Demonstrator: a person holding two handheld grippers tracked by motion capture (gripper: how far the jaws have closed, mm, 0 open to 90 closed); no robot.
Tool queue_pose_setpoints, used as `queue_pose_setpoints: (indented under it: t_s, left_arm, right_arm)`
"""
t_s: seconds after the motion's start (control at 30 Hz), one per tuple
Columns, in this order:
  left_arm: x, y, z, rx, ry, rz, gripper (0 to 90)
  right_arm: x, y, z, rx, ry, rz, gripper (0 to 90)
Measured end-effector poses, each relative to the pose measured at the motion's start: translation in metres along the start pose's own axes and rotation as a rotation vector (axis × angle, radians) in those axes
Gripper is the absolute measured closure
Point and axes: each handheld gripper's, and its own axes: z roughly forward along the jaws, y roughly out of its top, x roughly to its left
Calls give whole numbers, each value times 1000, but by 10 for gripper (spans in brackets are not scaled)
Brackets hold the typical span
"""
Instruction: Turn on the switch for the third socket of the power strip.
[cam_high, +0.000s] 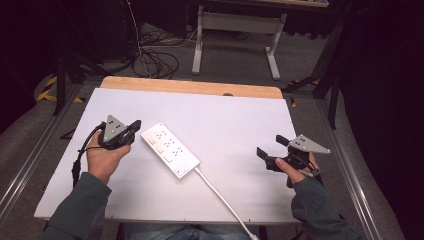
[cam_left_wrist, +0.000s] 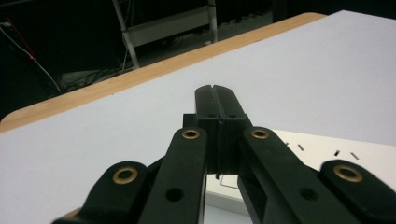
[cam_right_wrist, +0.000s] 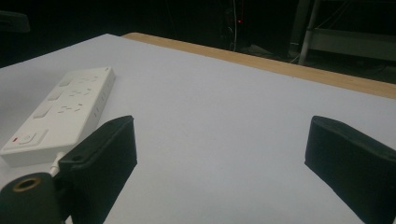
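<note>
Your high view is evenly lit from above: the white table sheet (cam_high: 235, 115) reads bright, surroundings fall to near black. Shadows are soft and short. Both gripper views run dim with a bluish cast; your near jaws look soft, slightly blurred. No glare; mild grain throughout.

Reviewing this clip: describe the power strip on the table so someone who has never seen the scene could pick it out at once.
On the white-topped table with a wooden far edge, look left of centre. There a long white plastic power strip lies diagonally, its white cable trailing toward the person. It is the one white thing lying loose there, between the shut left gripper and the open right gripper.
</note>
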Motion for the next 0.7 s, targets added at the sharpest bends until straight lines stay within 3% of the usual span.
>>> queue_pose_setpoints:
  t_s: [0.4, 0.7]
  left_arm:
    - [-9, -3, 17, 95, -59, 36, 900]
    - [-12, -5, 26, 134, -83, 29, 900]
  right_arm:
    - [1, 0, 0, 2, 2, -3, 101]
    - [1, 0, 1, 5, -6, -12, 101]
